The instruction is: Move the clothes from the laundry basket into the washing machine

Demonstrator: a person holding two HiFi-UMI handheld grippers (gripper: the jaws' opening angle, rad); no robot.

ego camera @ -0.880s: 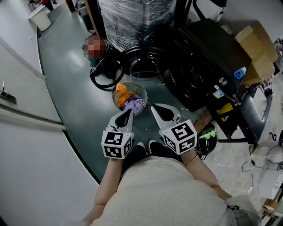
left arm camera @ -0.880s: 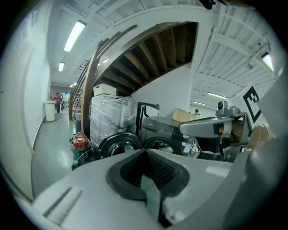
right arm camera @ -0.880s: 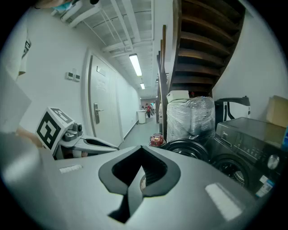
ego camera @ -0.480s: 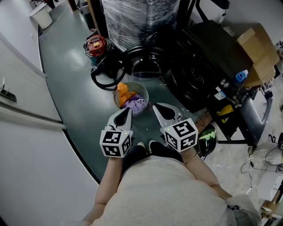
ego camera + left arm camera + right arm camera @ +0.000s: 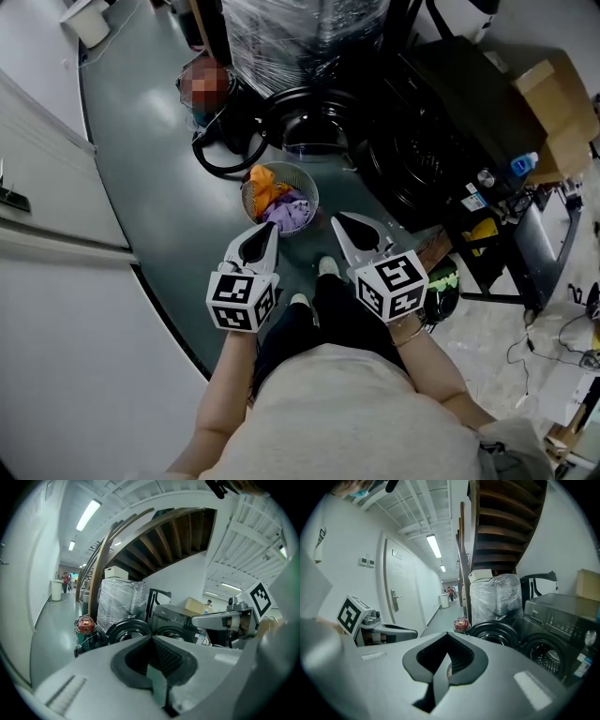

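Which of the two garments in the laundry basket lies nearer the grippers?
The purple garment: in the head view it fills the near side of the laundry basket, while the orange garment lies at the far side.

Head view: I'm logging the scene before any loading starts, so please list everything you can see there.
laundry basket: one, pale, on the floor just ahead of the grippers
orange garment: one, orange, in the basket
purple garment: one, purple, in the basket
washing machine: one, dark, right of the basket
round door: one, black, open, behind the basket
wrapped pallet: one, clear film, behind the door
cardboard box: one, brown, far right
bottle: one, blue, below the box
hose: one, black, looped on the floor
left gripper: white, shut, empty
right gripper: white, shut, empty
shoes: two, white
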